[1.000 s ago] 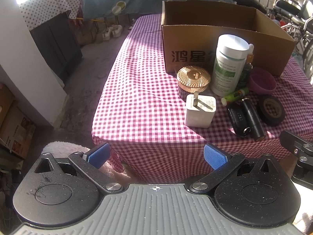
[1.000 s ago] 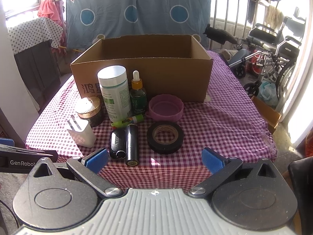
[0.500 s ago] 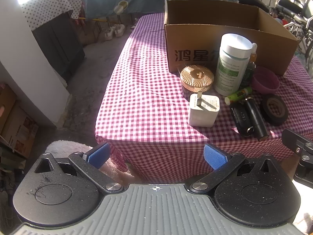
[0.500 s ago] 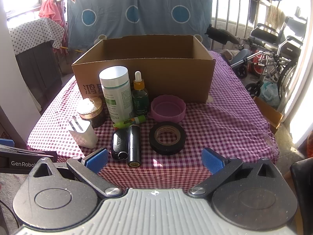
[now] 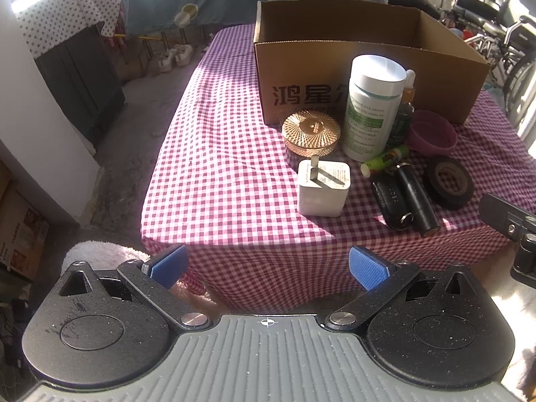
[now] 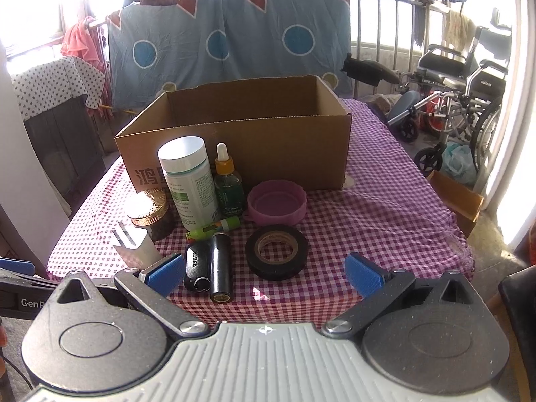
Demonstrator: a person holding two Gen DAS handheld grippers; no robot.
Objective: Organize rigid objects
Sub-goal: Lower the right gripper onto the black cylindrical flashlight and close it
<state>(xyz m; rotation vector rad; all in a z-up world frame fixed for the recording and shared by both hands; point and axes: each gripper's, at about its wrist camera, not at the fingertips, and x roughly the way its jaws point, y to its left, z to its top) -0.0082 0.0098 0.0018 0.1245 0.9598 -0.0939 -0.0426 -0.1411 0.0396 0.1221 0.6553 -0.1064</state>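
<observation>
An open cardboard box [image 6: 254, 147] stands at the back of the checked table [image 6: 385, 221]. In front of it are a white pill bottle [image 6: 191, 181], a green dropper bottle [image 6: 228, 187], a pink bowl [image 6: 277, 206], a gold-lidded jar [image 6: 147, 209], a white charger [image 5: 323, 187], a green lip balm [image 6: 214, 229], a black key fob [image 6: 196, 266], a black tube [image 6: 221, 268] and a black tape roll [image 6: 276, 251]. My left gripper [image 5: 266, 266] is open and empty, before the table's near edge. My right gripper [image 6: 263, 273] is open and empty, just short of the tape roll.
A dark cabinet [image 5: 77, 77] under a spotted cloth stands left of the table. A wheelchair [image 6: 459, 100] and a small cardboard box [image 6: 459, 201] are on the right. A blue sheet [image 6: 231, 40] hangs behind. Concrete floor lies to the left.
Both grippers have moved closer to the table; the objects appear larger. The left view has swung slightly right toward the charger. Both jaws have stayed open.
</observation>
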